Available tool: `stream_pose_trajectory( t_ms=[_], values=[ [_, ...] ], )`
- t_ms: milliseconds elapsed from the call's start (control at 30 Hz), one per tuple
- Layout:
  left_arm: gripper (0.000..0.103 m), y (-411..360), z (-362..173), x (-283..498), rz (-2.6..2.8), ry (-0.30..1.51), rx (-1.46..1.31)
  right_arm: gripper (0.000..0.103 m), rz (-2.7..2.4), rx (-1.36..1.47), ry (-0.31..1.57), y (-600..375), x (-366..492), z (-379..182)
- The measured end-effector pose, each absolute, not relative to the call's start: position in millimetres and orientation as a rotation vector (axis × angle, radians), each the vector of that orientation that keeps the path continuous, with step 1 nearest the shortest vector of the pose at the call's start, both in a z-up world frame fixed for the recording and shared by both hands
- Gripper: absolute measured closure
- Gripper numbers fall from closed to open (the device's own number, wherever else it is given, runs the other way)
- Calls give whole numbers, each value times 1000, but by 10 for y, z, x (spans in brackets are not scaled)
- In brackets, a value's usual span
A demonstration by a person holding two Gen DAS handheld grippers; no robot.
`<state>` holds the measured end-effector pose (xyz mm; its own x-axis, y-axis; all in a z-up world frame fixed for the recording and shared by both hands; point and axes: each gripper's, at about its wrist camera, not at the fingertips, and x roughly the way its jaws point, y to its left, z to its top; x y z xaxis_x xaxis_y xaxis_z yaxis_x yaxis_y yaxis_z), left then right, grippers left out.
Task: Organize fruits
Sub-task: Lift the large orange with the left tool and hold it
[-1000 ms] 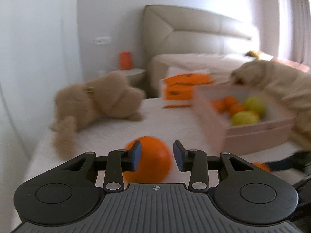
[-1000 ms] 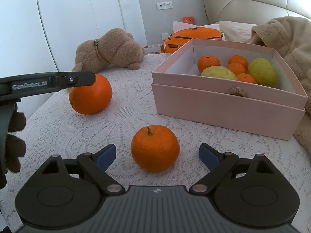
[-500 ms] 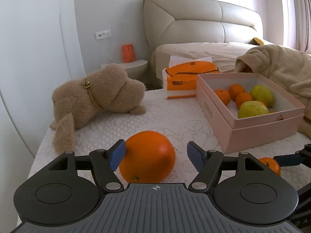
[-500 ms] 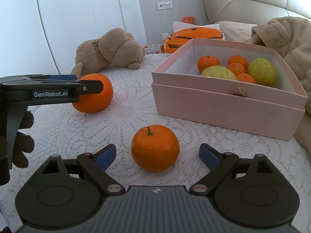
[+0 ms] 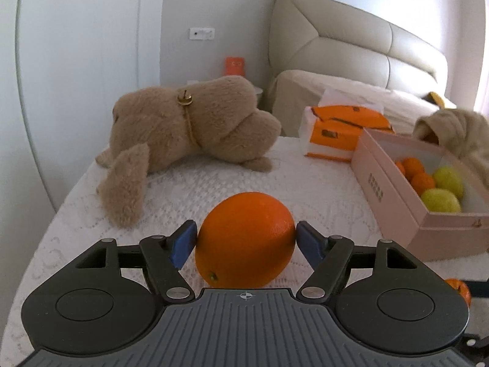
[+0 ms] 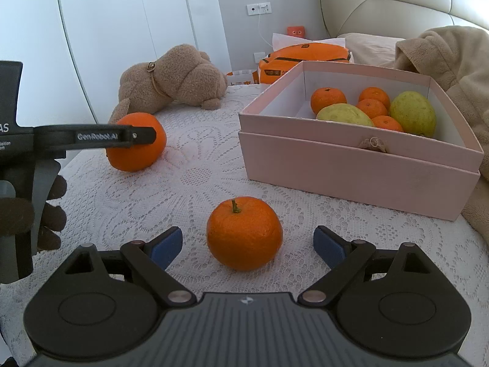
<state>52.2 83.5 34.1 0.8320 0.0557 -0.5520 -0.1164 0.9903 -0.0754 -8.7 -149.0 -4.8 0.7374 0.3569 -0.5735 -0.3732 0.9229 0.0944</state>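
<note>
Left gripper: we find its jaws opening, spread about as wide as the large orange that sits between them on the cloth; the blue pads look to be right at the fruit's flanks, and we cannot tell whether they touch it.
Right gripper: we record jaws wide apart, clamped on nothing; the small orange stands upright between them, stem up, with bare cloth on either side of it.
Pink box: open-topped, on the right half of the surface; we count four small oranges and two yellow-green fruits inside, crowded toward its far right corner, with the near left floor of the box bare.
Lace cloth: we note an open stretch between the two oranges and the near wall of the box.
Surface edge: in the left wrist view it curves away on the left, near the large orange.
Plush dog: lying at the far left, one leg reaching toward the large orange.
Orange package: just behind the box's far left corner.
Beige robe: draped against the box's far right side.
Hand: dark-gloved, gripping the left tool's handle.
</note>
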Motion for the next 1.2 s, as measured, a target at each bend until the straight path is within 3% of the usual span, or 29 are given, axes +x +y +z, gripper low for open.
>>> stream_pose_trajectory(
  t_ms=[500, 1200],
  values=[
    [26, 1052, 146, 697, -19, 683, -299, 9, 402, -30, 627, -1474, -86, -43],
    [27, 812, 181, 351, -19, 681, -298, 7, 412, -10, 629, -1502, -77, -29]
  ],
)
